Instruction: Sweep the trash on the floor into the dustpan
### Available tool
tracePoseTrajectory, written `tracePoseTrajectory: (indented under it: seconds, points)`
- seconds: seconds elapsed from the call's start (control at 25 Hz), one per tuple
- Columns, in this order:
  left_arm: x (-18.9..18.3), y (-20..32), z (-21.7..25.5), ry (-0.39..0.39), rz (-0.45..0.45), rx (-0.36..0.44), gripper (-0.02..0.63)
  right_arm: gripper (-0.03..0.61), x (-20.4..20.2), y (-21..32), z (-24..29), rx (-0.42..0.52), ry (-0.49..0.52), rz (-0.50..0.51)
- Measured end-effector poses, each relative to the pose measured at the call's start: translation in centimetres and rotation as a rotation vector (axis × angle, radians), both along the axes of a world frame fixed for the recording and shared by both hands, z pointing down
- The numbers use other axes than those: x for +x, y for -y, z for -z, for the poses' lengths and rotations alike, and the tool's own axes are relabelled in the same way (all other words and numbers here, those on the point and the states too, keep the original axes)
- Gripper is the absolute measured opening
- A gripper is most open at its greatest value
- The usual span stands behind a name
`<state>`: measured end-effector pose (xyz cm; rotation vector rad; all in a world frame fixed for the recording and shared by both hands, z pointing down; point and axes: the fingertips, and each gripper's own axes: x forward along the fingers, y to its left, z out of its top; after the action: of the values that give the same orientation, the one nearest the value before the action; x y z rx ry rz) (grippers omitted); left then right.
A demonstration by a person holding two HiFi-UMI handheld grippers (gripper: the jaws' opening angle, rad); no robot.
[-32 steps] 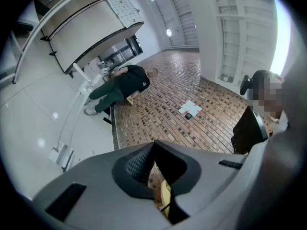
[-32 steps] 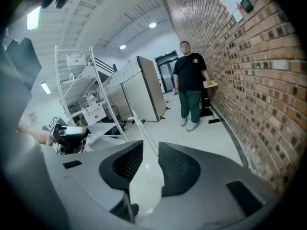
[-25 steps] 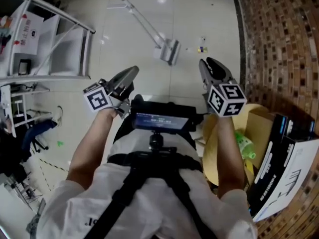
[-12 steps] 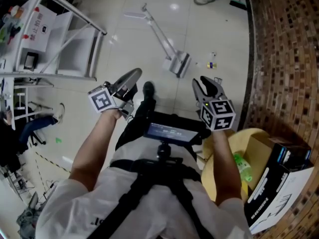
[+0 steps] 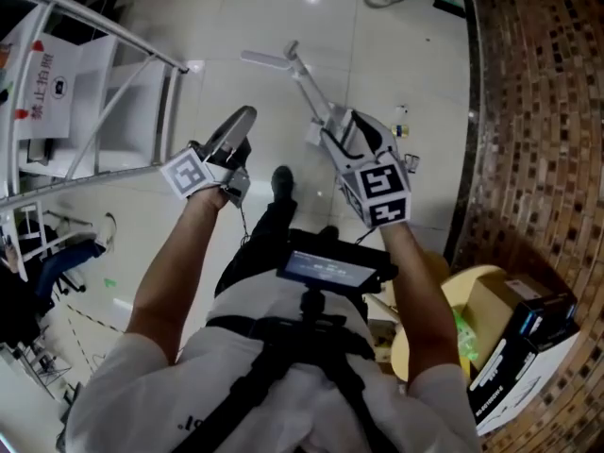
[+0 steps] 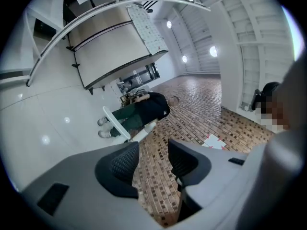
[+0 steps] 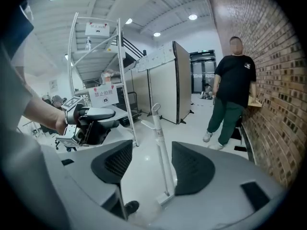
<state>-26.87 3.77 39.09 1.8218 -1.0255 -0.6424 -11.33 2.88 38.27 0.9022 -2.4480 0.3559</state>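
Dustpan handle [image 7: 159, 138] stands just beyond right gripper [image 7: 150, 156], its empty jaws having just been opening

The left gripper [image 6: 153, 151] has just been opening; its fingers [image 6: 119, 166] stand apart with nothing between them. Beyond them, a person [image 6: 144, 110] stands against a brick wall [image 6: 201, 121], near a white handle [image 6: 116, 124].

the dustpan [image 5: 308, 81] stands on the floor [image 5: 217, 26] just ahead of me. bits of trash [image 5: 402, 132] lie to its right, between it and the brick wall [image 5: 538, 111] that runs along my right side. a shelf rack [image 5: 104, 92] stands to my left. a person [image 7: 234, 87] stands farther ahead, beside the wall. a box [image 5: 519, 338] sits close at my right, against the wall.
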Motion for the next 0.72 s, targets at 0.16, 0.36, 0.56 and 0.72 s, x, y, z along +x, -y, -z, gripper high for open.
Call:
tracePoseTrajectory:
  seconds: [0.16,0.36,0.56,0.72]
  points:
    - [-2.7,4.2,-1.1,-0.012,0.029,-0.015,0.198,0.272,-5.6,3.8,-0.6,0.023,-0.027,0.006]
    - [-4.6,8.0,-2.2,-0.037,0.048,-0.028,0.207,0.276,-9.7,7.6,-1.8,0.046,-0.072,-0.025]
    - [-4.7,9.1,-3.7,-0.058,0.036,-0.064,0.207,0.276,-11.9,9.7,-3.8,0.043,-0.107,-0.017]
    - [-4.2,9.3,-4.5,-0.084,0.010,-0.085,0.207,0.276,-12.5,11.8,-4.1,0.035,-0.090,-0.083]
